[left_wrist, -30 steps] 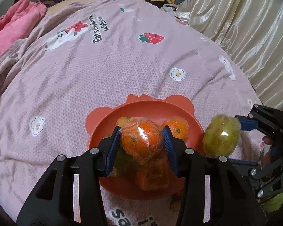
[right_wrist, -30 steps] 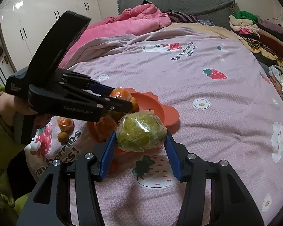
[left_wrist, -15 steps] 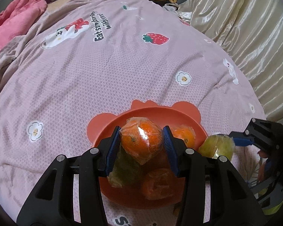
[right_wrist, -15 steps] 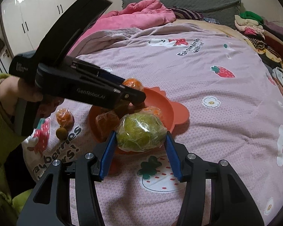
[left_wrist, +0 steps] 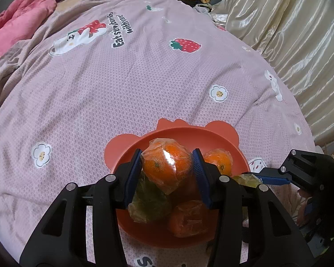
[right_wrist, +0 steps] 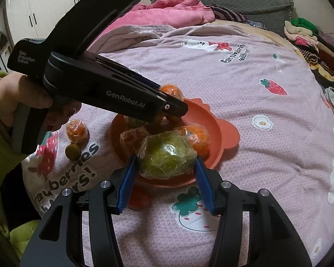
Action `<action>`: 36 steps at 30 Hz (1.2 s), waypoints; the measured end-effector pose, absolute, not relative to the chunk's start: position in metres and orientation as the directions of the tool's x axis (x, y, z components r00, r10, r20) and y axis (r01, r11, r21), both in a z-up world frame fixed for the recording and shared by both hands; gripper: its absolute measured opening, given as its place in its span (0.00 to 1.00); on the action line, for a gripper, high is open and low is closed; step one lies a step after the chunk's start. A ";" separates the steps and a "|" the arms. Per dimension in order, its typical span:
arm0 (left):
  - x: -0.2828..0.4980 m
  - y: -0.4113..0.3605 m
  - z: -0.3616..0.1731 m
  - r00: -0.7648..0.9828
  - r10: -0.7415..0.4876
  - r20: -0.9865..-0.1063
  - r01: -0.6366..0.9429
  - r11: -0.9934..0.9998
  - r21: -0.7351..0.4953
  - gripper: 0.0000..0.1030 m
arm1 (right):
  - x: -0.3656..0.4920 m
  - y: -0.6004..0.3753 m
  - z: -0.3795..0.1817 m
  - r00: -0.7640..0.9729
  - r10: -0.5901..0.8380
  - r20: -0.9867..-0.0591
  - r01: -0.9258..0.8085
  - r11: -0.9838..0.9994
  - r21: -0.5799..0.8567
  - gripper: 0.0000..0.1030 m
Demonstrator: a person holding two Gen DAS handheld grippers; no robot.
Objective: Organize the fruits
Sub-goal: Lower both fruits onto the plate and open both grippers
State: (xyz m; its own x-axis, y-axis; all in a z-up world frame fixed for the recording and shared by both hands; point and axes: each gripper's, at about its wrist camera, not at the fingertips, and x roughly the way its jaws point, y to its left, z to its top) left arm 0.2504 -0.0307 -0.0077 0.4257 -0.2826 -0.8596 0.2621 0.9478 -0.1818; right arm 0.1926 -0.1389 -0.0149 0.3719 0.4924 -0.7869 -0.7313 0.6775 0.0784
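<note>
Fingers of the left gripper [left_wrist: 167, 170] are clamped on a wrapped orange [left_wrist: 167, 166], held just above the red bowl [left_wrist: 211, 134]. Those of the right gripper [right_wrist: 165, 173] are clamped on a wrapped green fruit [right_wrist: 167, 156], carried over the bowl's near rim. The bowl sits on a pink bedspread [left_wrist: 122, 89] and already holds another orange [left_wrist: 218, 159], a green fruit in plastic [left_wrist: 149, 200] and a further orange one [left_wrist: 189, 220].

Both hands seem to be at the placing step: each fruit hangs over the bowl, neither yet let go. Next, each should be lowered into a free gap among the pile and the jaws opened gently, so nothing rolls out over the rim. The two grippers crowd one another over the bowl, so one at a time looks wiser.

Outside the bowl, a small orange [right_wrist: 76, 131] and a small brownish fruit [right_wrist: 73, 151], perhaps a kiwi, lie on the bedspread, so more gathering probably remains.
</note>
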 end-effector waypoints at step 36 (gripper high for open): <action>0.251 -0.030 -0.011 0.426 -0.279 -0.860 0.249 0.951 -0.185 0.45 | 0.188 -0.149 -0.008 0.401 0.479 -0.781 -0.721 0.691 0.054 0.50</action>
